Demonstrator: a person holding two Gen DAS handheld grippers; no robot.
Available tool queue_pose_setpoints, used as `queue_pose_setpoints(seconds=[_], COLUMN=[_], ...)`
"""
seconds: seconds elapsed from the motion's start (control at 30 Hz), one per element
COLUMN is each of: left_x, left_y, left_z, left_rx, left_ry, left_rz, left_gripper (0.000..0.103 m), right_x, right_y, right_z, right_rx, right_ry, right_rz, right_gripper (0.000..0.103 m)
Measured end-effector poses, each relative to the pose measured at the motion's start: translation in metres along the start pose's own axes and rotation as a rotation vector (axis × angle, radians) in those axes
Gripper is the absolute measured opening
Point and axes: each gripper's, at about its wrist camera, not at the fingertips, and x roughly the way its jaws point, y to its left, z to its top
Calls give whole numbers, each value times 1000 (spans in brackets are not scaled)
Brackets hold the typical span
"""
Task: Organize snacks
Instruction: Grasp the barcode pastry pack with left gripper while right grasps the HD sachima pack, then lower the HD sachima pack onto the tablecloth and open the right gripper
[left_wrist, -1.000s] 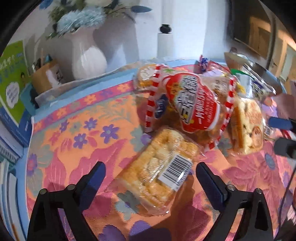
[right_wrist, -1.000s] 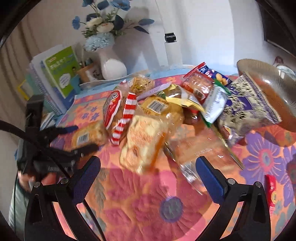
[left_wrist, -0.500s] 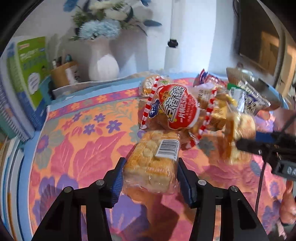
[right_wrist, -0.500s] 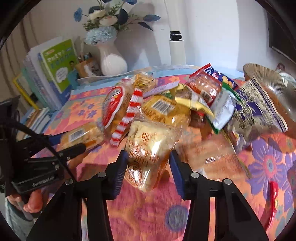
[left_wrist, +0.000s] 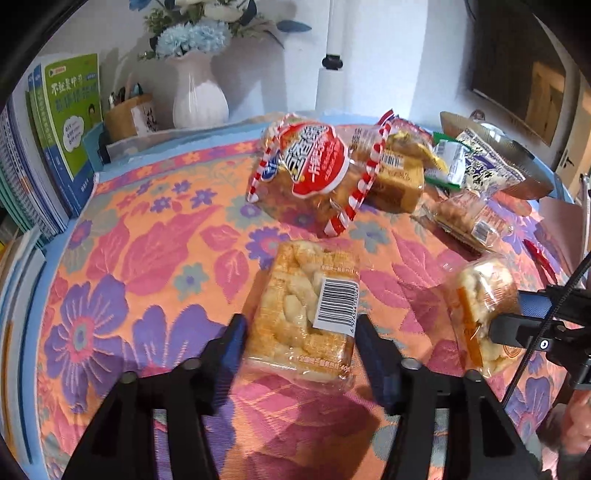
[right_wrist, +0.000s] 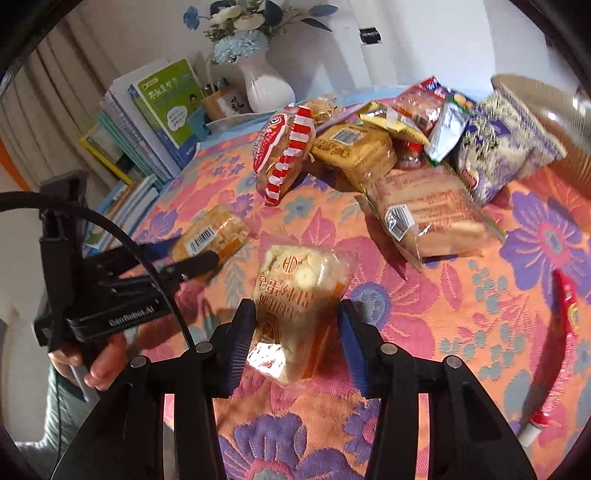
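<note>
My left gripper (left_wrist: 301, 350) is shut on a clear-wrapped golden pastry pack with a barcode (left_wrist: 308, 306), held just above the flowered tablecloth (left_wrist: 147, 258). My right gripper (right_wrist: 297, 339) is shut on a wrapped egg pastry with orange print (right_wrist: 295, 295). Each held pack also shows in the other view: the barcode pack (right_wrist: 212, 236) at left, the egg pastry (left_wrist: 484, 310) at right. The snack pile lies behind: a red-and-white striped bread bag (left_wrist: 317, 166), a tan cake pack (right_wrist: 354, 151), a flat biscuit pack (right_wrist: 424, 214) and a purple-white bag (right_wrist: 506, 136).
A white vase with blue flowers (left_wrist: 199, 96), a pen holder (left_wrist: 129, 114) and a stack of books (left_wrist: 55, 140) stand at the back left. A ribbed bowl (left_wrist: 517, 147) sits at the far right. A red sausage stick (right_wrist: 557, 347) lies on the cloth at right.
Both grippers closed on their packs a second ago and have since pulled them back toward me, away from the pile. The pile now sits farther off.
</note>
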Motion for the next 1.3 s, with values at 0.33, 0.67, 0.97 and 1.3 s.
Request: queue_pose_setpoints(seconds=[0.33,0.67,0.97,1.3], left_x=[19,-14,-30,-33], left_y=[-15,-16,-19,-20], left_z=[12,8,6,8], left_rx=[-7,-45,-57,-73], left_ry=[30,-75,-82,-100], left_rz=[41,16,1,5], left_gripper=[47,45,45,45], right_x=[5,-2,-18,-17], right_y=[-6,13,9,-5], right_z=[-7,-14,-13,-12], right_rx=[26,-76,-85,-47], right_ry=[-56,-102,-138,-113], right_rz=[-24,-53,-51,-24], right_gripper=[76,50,43,43])
